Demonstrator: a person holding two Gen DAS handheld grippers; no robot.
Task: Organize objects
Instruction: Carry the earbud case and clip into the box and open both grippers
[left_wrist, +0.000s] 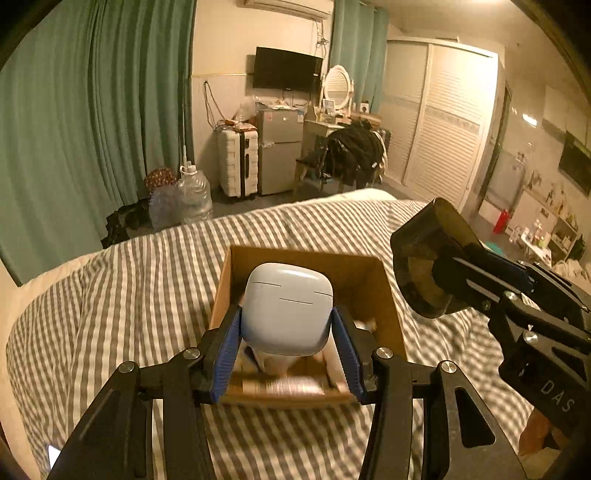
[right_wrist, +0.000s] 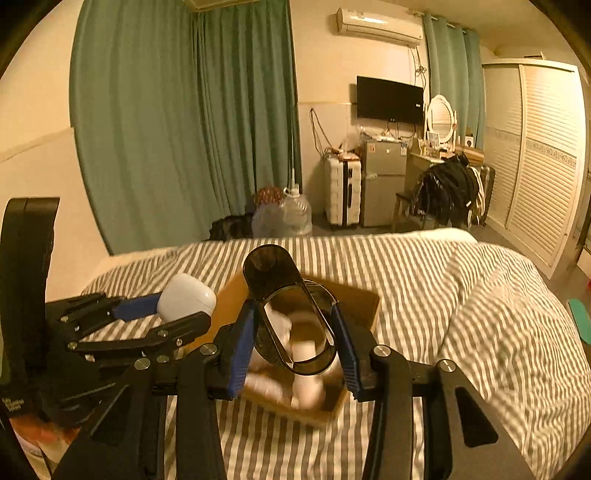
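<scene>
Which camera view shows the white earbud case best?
The left wrist view: the white earbud case fills the centre, front face and lid seam plain, clamped between the left gripper pads above the cardboard box. The right wrist view shows it small, from the side, partly hidden by the fingers.

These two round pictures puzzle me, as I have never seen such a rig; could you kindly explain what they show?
A person holds a two-finger gripper in each hand, and a fisheye camera on each looks along its fingers. The left camera shows the left gripper shut on a white earbud case. The right camera shows the right gripper shut on a dark oval case. Each gripper also shows in the other's picture. Below both lies an open cardboard box with some blurred white things inside, on a bed with a striped cover.
</scene>
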